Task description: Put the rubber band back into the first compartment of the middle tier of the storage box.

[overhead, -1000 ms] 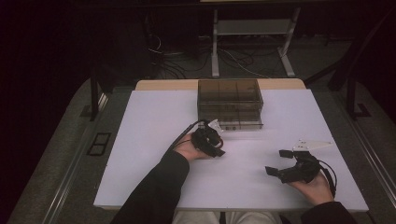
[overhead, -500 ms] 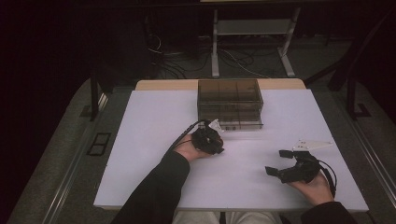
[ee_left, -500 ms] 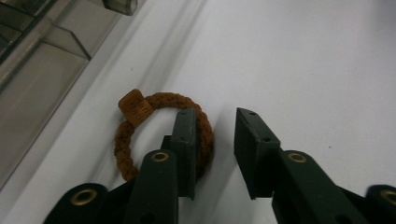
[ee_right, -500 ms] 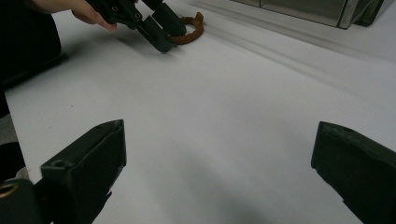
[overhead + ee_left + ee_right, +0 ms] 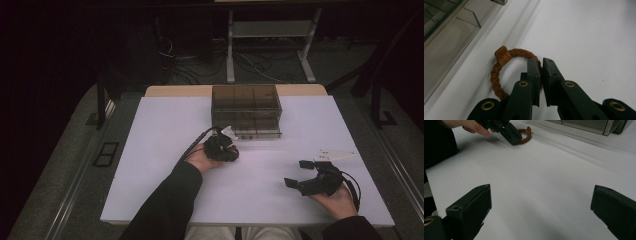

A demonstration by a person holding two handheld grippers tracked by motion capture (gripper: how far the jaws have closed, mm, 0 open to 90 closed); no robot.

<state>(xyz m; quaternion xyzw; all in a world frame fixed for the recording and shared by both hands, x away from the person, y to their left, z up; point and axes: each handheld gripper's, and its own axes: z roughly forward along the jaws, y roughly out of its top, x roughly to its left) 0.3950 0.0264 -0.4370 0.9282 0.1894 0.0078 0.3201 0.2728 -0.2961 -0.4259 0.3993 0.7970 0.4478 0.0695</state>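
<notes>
High view, left gripper (image 5: 226,148): black two-jaw tool in the person's left hand, low on the white tabletop (image 5: 165,150), just in front of the smoky transparent plastic drawer box (image 5: 245,107).
High view, right gripper (image 5: 302,176): held in the right hand well apart to the right, jaws spread wide, nothing between them.
High view, drawer box: stands at the table's far middle; its drawers look shut (contents too dim to tell).

Left gripper view, brown braided cord ring with a small tan tag (image 5: 499,72): lies flat on the tabletop, near the box's clear wall but apart from it.
Left gripper view, jaw state: the two black jaws are pinched nearly together over the ring's right-hand arc (a thin slit remains); the cord looks caught between them.

Right gripper view, left gripper (image 5: 510,135): seen at a distance, tip down on the cord ring (image 5: 524,135), which rests on the table.
Right gripper view, own jaws: released, far apart.

Progress, done: grip on the ring appears made.
Progress, left: the lift, and the carry to wherever it belongs (probably the drawer box, which likely needs opening by the idle right gripper); the ring is not yet off the surface.
</notes>
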